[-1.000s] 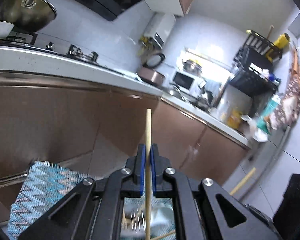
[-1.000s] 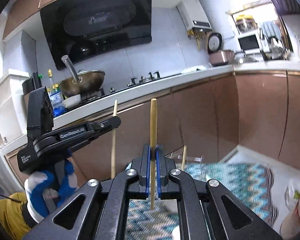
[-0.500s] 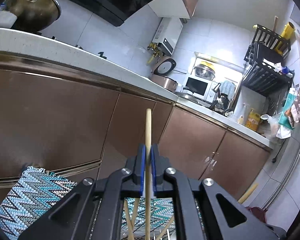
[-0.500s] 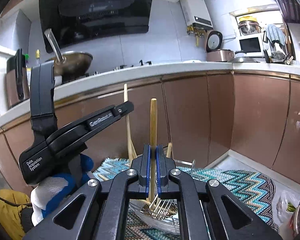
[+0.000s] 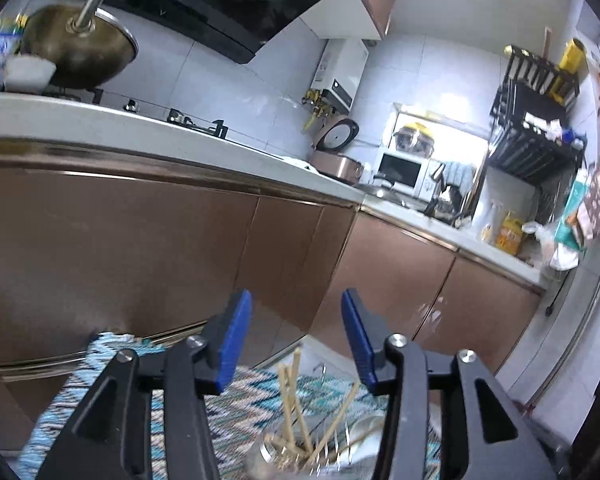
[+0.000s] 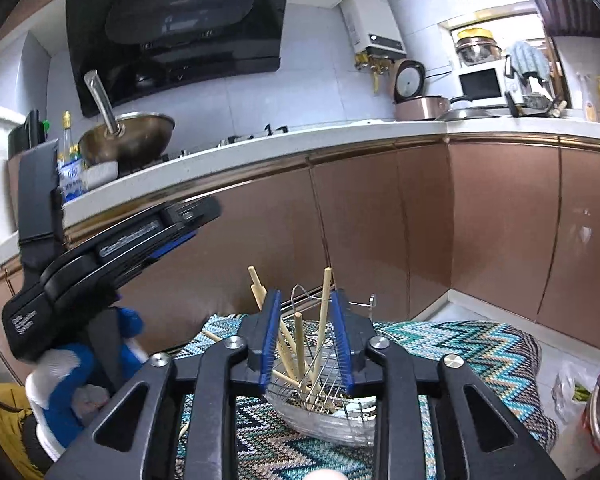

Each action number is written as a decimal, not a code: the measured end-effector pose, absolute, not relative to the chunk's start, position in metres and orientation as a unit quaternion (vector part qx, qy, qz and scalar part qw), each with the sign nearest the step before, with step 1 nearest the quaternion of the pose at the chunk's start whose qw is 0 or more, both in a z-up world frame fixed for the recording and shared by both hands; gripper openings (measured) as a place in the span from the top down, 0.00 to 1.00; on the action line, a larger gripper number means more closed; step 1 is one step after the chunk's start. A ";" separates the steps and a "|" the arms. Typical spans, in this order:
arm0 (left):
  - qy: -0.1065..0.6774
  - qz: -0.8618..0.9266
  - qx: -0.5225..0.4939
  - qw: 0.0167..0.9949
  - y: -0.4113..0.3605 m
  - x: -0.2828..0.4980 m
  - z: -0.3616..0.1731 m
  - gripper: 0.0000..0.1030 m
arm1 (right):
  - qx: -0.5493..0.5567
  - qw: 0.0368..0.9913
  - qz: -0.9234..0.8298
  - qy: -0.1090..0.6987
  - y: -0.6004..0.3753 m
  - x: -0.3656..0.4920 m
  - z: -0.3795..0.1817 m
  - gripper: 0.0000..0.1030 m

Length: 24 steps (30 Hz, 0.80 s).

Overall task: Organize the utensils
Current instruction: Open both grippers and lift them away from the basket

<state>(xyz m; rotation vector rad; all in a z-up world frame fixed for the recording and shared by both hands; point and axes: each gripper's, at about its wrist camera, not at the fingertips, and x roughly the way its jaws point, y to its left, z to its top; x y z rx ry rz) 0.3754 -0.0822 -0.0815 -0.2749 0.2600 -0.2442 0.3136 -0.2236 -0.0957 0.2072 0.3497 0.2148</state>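
Left gripper and right gripper: both jaws had just been opening and stood apart, nothing pressed between the pads. The pale wooden chopsticks leaned upright in the wire basket, which rested on the zigzag mat.

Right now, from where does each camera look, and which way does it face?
Left wrist: on the left claw, facing cabinets, chopsticks below; own open fingers show.
Right wrist: on the right claw, facing the wire basket; own fingers, left claw, gloved hand show.
Shared: chopsticks, zigzag mat, wok.
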 end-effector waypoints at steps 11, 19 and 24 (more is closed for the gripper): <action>0.158 -0.076 -0.064 0.982 -0.069 0.283 -0.063 0.53 | 0.128 0.980 0.055 0.143 -0.235 0.233 -0.063 0.39; 0.148 -0.058 -0.049 0.986 -0.052 0.221 -0.051 0.50 | 0.122 0.983 0.052 0.128 -0.221 0.184 -0.042 0.30; 0.149 -0.051 -0.049 0.986 -0.041 0.194 -0.049 0.49 | 0.116 0.984 0.059 0.122 -0.211 0.158 -0.033 0.29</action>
